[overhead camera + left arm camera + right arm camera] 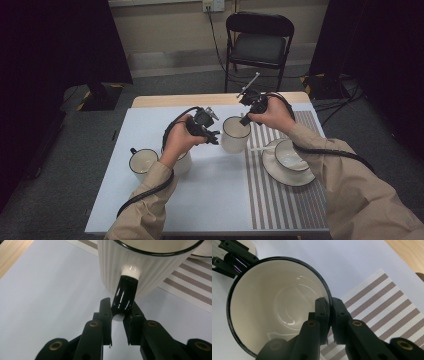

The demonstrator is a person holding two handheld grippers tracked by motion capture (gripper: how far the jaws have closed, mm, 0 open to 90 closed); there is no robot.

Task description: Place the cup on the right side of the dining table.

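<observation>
The counter (200,200) carries a pale sheet, with a striped mat (280,200) laid over its right part. Near the middle of the counter, at the left edge of the mat, stands a ribbed white mug (235,135) with a dark rim, upright and empty.

To the right, on the mat, a saucer (280,175) holds a small cup (291,154). Toward the left of the counter sits another dark-rimmed cup (142,161), and a third one (183,162) is partly hidden behind the left hand.

Both hands meet at the mug. The left hand-held gripper (215,136) comes in from the mug's left side; in the left gripper view its jaws are clamped on the lower part of the mug's black handle (125,293), one jaw on each side of it.

The right hand-held gripper (245,120) reaches the mug from behind and above. In the right gripper view its jaws are pinched together on the mug's rim (329,298), one jaw inside the mug against the inner wall and the other outside it, over the striped mat. The left hand-held gripper's jaws show at the far side of the mug in that view.
</observation>
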